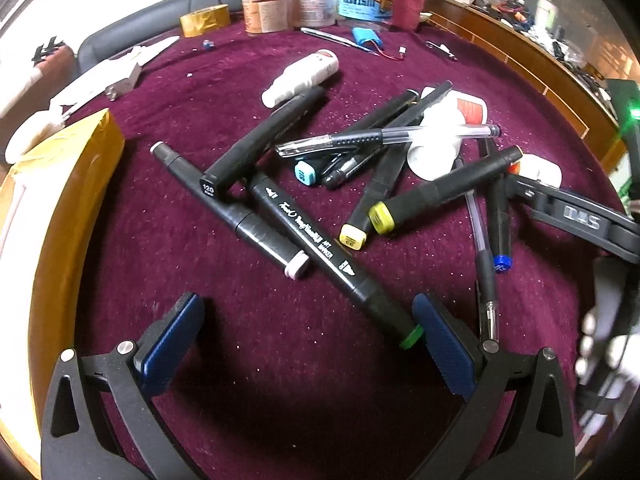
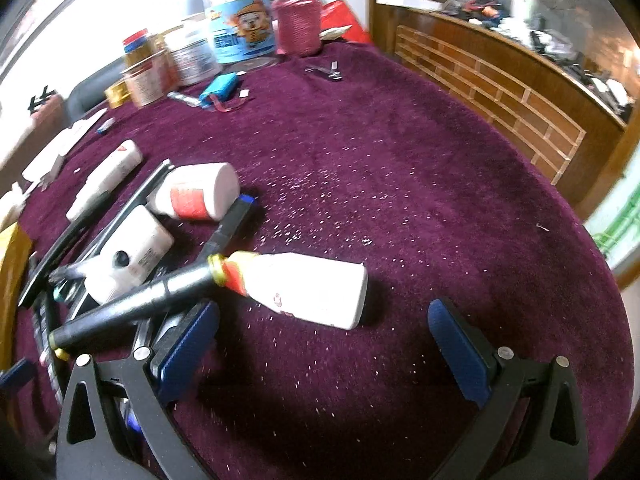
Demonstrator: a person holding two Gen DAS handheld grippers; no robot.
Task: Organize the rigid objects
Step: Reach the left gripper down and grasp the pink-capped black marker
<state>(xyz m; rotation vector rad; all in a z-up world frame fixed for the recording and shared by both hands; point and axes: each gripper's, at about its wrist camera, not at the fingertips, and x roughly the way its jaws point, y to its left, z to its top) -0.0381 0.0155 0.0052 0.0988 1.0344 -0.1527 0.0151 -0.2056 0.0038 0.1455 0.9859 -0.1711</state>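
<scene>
A: Both tools spread wide, nothing gripped. Left tool [image 1: 308,332] is held low over the purple velvet-covered surface [image 1: 248,312]; the long black art marker with the green end cap [image 1: 332,256] lies slantwise, its green end just inside the right-hand pad. Probably lined up for a pick, judged from that placement.

B: Right tool [image 2: 324,344] noted likewise empty. The white plastic bottle with the orange neck [image 2: 308,288] lies on its side beyond the pads, a yellow-capped black marker [image 2: 132,308] butted against its neck.

A: Pile beyond the green-capped marker: a clear gel pen [image 1: 388,138] is seen resting across other markers only from the left.

B: The bare cloth beside the bottle shows only from the right; sorting barely begun, it is judged.
</scene>
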